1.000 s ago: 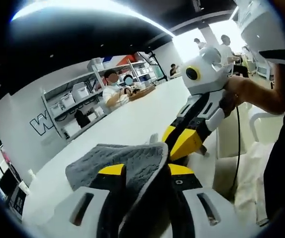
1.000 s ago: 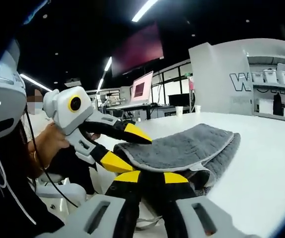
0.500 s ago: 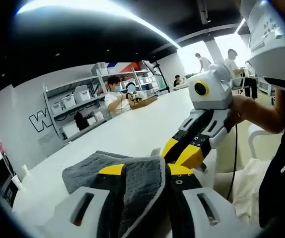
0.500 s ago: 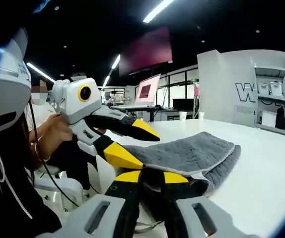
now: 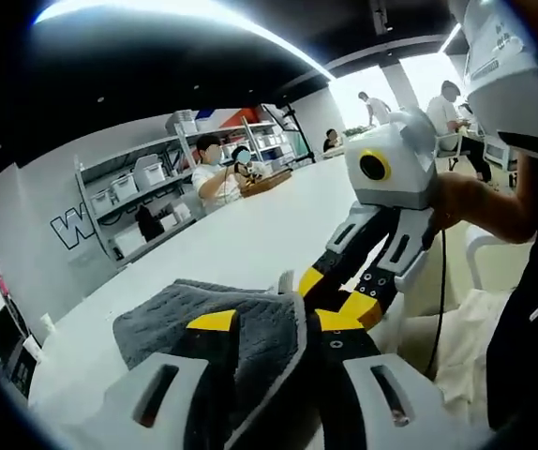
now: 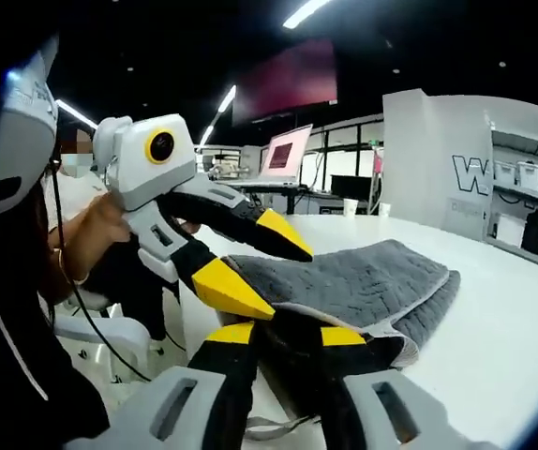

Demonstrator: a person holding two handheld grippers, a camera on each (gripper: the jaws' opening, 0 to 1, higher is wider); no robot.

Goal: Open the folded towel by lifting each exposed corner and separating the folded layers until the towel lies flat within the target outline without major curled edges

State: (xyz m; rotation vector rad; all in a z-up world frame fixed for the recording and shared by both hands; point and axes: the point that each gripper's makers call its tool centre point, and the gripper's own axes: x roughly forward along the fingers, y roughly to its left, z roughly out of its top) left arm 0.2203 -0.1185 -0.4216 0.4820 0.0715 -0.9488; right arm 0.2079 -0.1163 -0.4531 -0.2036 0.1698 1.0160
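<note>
A grey folded towel (image 5: 175, 314) (image 6: 363, 277) lies on the white table (image 5: 250, 234) (image 6: 494, 319), near its front edge. In the left gripper view, my left gripper (image 5: 276, 321) stands open, and the towel's near hemmed edge rises between its yellow-tipped jaws. The right gripper view shows the left gripper (image 6: 286, 284) with one jaw above the top layer and one below its edge. My right gripper (image 6: 288, 335) is open at the near corner, which sits dark between its jaws. It enters the left gripper view as the right gripper (image 5: 330, 298), jaws spread beside that corner.
Shelves with white bins (image 5: 147, 178) (image 6: 522, 178) line a wall. People sit at the table's far end (image 5: 217, 178). A laptop (image 6: 283, 159) and a cup (image 6: 383, 210) stand beyond the towel. A hand (image 6: 96, 239) holds the left gripper; a white chair (image 6: 100, 342) stands below the table edge.
The left gripper has reached further over the towel's top layer. The right gripper has dropped slightly at the corner, its jaws looking more spread. The towel lies as before.
</note>
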